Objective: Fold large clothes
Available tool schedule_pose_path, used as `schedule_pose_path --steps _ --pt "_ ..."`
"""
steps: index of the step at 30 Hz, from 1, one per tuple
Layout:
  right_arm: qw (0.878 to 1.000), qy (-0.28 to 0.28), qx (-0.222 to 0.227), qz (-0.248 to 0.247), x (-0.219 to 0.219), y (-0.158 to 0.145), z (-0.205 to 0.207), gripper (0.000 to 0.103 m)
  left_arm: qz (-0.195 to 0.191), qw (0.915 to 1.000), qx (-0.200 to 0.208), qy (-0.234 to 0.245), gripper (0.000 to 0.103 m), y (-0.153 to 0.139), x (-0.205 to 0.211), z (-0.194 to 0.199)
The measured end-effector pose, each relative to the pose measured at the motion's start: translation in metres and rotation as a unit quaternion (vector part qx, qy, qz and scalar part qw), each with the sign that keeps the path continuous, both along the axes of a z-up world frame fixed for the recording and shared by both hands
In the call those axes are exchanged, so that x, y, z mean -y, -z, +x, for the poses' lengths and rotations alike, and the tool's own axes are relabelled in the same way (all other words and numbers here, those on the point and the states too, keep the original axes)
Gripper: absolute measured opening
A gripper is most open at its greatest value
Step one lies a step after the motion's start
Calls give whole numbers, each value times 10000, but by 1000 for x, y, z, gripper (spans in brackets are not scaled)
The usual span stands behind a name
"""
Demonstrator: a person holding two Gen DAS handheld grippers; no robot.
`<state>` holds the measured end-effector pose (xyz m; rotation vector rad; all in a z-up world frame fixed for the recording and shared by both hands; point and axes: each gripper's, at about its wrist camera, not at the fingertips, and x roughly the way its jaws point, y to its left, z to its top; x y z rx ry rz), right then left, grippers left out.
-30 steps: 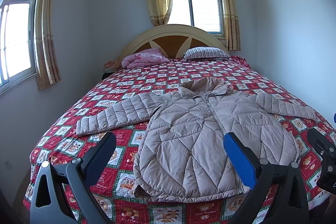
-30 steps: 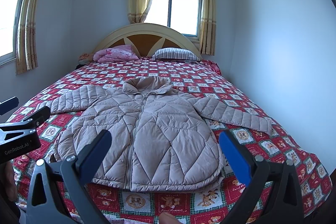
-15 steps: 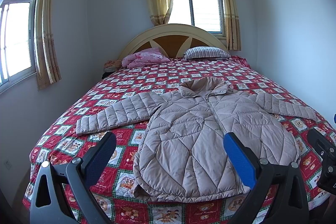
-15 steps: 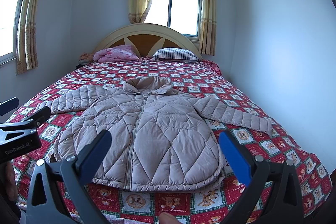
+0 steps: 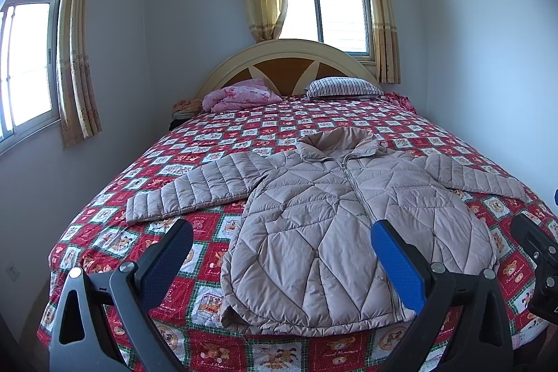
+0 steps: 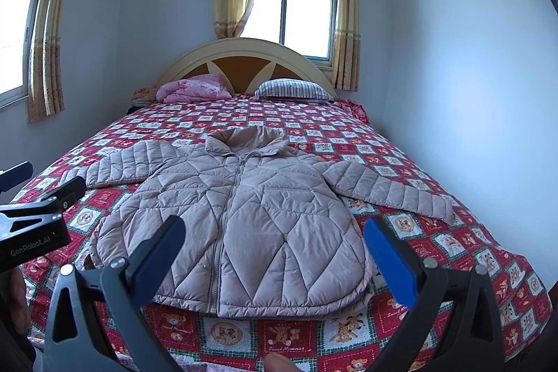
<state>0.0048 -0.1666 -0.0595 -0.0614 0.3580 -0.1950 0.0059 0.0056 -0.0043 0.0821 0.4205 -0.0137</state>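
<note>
While flat, jacket [image 6: 240, 218] lies beyond hand-held gripper [image 6: 275, 243].

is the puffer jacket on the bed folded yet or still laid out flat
Spread flat, unfolded: the jacket lies front up, zipped, both sleeves stretched out sideways on the bedspread.

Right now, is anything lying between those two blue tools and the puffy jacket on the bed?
Nothing visible does. The jacket lies spread flat on the quilt, and both the left tool and right tool hang open before its hem with only bare bedspread between.
</note>
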Motion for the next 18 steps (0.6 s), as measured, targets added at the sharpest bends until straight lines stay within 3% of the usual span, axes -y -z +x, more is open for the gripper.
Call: schedule_pose_path --steps 18 --pt "10000 -13 -15 10 3 -2 0 103 -6 10000 -96 -17 102 10 2 5"
